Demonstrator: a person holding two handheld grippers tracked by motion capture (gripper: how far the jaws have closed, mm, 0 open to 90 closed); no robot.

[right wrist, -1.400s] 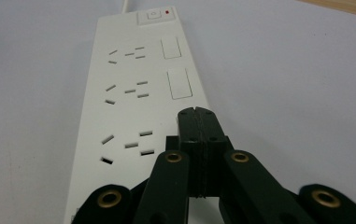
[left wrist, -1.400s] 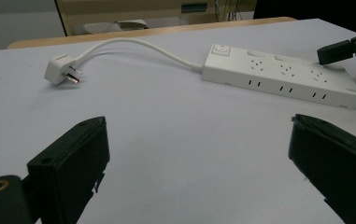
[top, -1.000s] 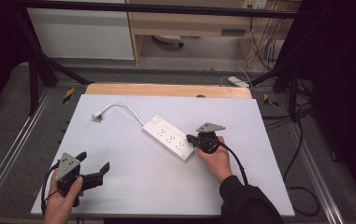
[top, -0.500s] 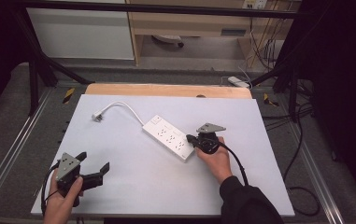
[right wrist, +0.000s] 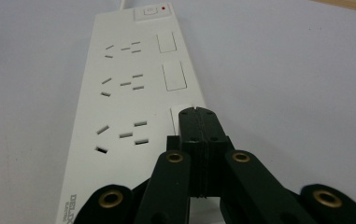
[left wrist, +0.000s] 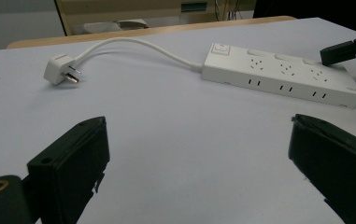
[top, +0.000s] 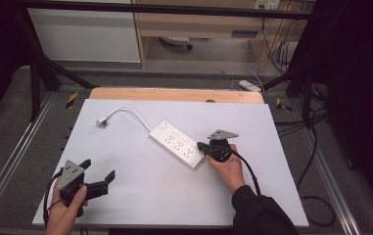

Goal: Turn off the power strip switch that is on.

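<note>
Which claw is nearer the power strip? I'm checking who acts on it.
Right. The right claw is shut, its tip over the power strip at the end away from the cord. The left claw is open, well apart at the table's near-left corner.

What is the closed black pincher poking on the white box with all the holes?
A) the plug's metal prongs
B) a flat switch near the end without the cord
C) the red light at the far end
B: the right hand-held gripper, jaws together, has its tips on the nearest flat switch of the power strip.
</note>
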